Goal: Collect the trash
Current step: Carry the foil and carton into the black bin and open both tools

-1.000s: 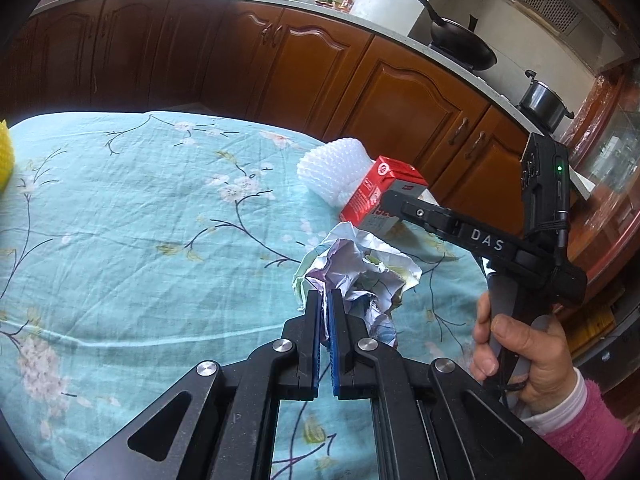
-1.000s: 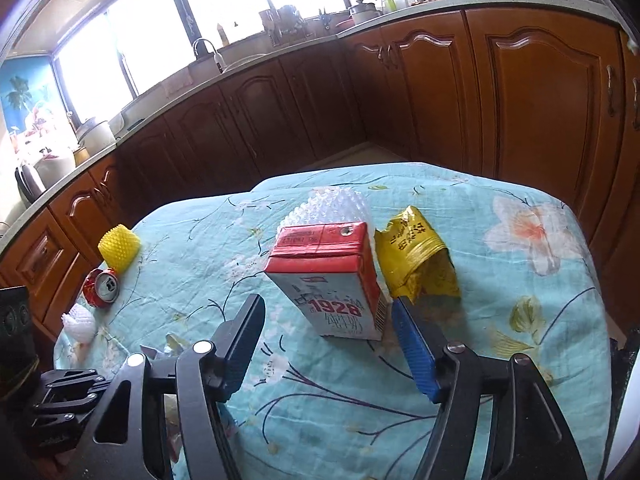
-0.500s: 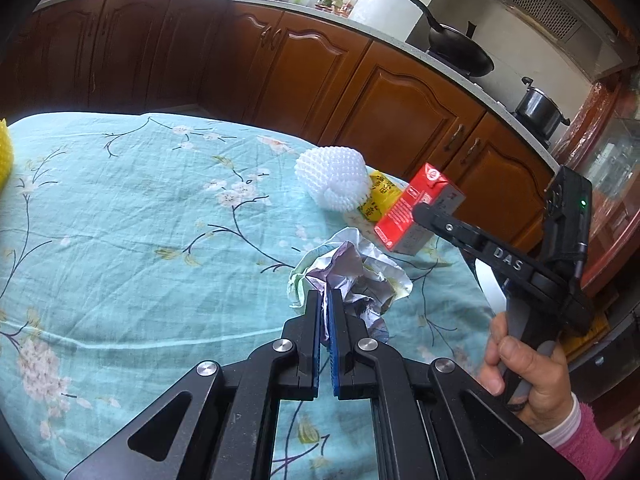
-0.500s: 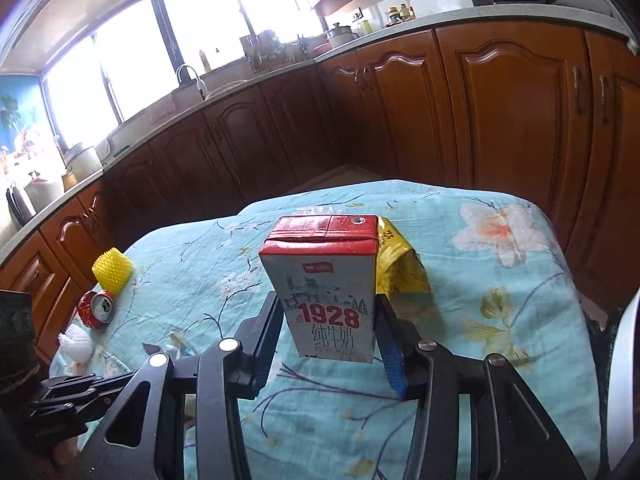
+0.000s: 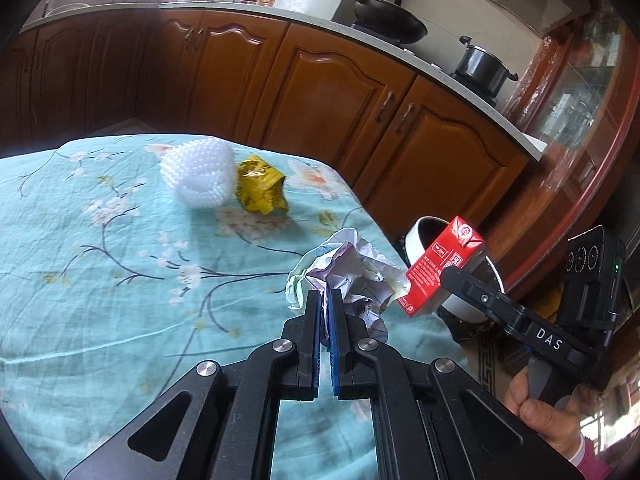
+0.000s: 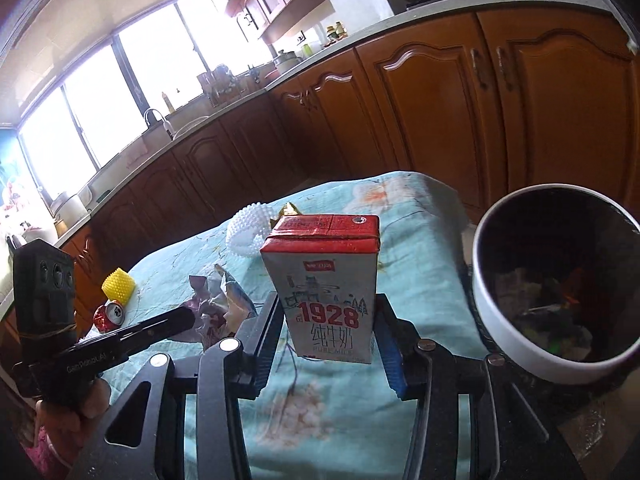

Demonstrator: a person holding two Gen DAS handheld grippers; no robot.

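My left gripper point(image 5: 325, 296) is shut on a crumpled ball of paper point(image 5: 352, 272) and holds it over the right side of the table. My right gripper point(image 6: 328, 320) is shut on a red-topped milk carton point(image 6: 328, 280), upright and lifted off the cloth. In the left wrist view the same carton point(image 5: 440, 268) hangs just right of the paper, in front of the white trash bin point(image 5: 420, 236). In the right wrist view the bin point(image 6: 500, 320) stands right of the carton, its mouth showing trash inside.
A white foam net point(image 5: 200, 176) and a yellow wrapper point(image 5: 260, 188) lie on the teal floral tablecloth point(image 5: 120, 280). A yellow foam net point(image 6: 118, 284) and a red can point(image 6: 110, 314) sit at its far left edge. Wooden cabinets stand behind.
The right gripper closed on the milk carton, lifted it off the table and carried it right, beside the bin. The left gripper moved right with the paper.
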